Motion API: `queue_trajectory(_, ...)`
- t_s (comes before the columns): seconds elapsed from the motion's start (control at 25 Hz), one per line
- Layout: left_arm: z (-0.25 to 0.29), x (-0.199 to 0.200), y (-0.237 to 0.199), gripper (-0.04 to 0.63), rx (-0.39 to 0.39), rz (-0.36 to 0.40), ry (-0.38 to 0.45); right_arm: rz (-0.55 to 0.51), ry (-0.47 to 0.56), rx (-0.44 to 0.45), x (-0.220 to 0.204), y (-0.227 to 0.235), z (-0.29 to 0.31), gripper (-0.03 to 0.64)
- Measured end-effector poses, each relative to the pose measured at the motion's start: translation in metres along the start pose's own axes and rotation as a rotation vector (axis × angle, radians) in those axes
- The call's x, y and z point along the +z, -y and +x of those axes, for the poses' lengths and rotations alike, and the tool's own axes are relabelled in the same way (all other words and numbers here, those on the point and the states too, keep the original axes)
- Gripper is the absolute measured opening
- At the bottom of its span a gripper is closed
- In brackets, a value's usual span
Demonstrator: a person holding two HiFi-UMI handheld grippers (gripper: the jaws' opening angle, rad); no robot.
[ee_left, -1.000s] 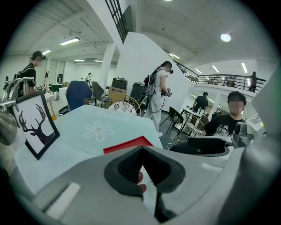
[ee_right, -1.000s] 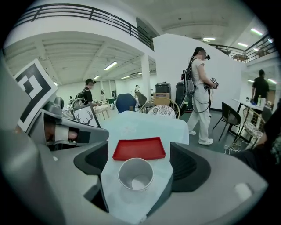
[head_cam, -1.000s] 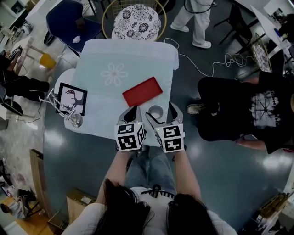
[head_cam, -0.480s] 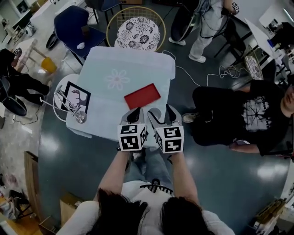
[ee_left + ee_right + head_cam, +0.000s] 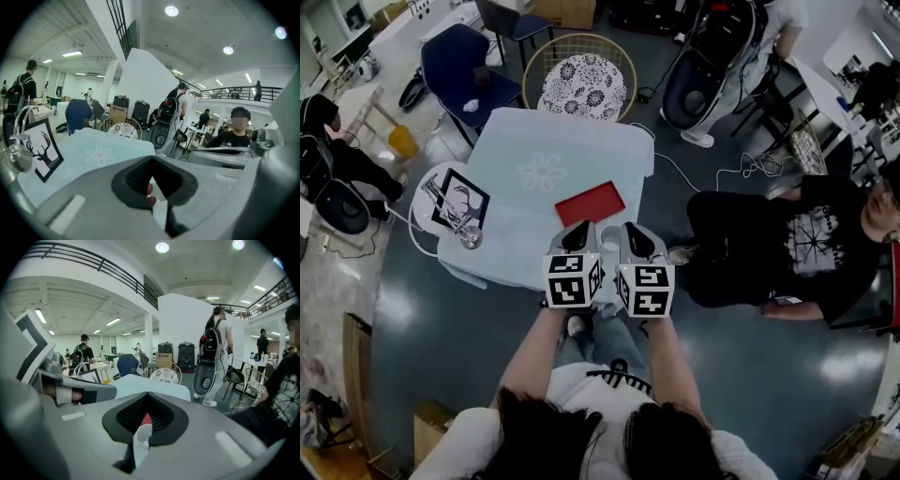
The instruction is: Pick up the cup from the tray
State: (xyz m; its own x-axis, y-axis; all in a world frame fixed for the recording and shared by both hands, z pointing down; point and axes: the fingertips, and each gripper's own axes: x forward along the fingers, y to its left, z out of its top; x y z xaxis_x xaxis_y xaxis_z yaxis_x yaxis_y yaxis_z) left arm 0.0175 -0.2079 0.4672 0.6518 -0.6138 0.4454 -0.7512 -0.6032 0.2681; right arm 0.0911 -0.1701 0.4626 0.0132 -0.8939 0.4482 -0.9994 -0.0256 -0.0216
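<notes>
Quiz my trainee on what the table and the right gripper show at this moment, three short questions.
1. Multiple choice: what do the right gripper's jaws pinch?
A) a spoon
B) the wall of the white cup
C) a napkin
D) nothing
2. True or false: in the head view, the red tray lies on the table, just beyond the right gripper.
3. Fill in: the framed picture to the left of the table shows a ____.

Key: 1 B, the jaws have just closed on it. 2 true. 3 deer.
</notes>
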Motion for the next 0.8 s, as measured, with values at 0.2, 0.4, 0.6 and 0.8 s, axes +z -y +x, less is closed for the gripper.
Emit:
queue_trajectory(0.2,-0.008,0.003,0.007,0.0,-0.005,0.015,0.013,0.009,0.02,0.017,0.005,-0.006,-0.01,0.023)
queue_trajectory(0.4,-0.018,0.005,0.012,0.001,-0.013,0.034,0.022,0.004,0.025,0.023,0.009,-0.013,-0.018,0.023)
queue_trajectory(0.6,-0.019,0.003,0.011,0.0,-0.022,0.044,0.022,-0.005,0.024,0.013,0.012,-0.018,-0.015,0.023)
queue_trajectory(0.8,-0.018,-0.006,0.007,0.0,-0.027,0.054,0.028,-0.009,0.01,0.022,0.003,-0.025,-0.009,0.023)
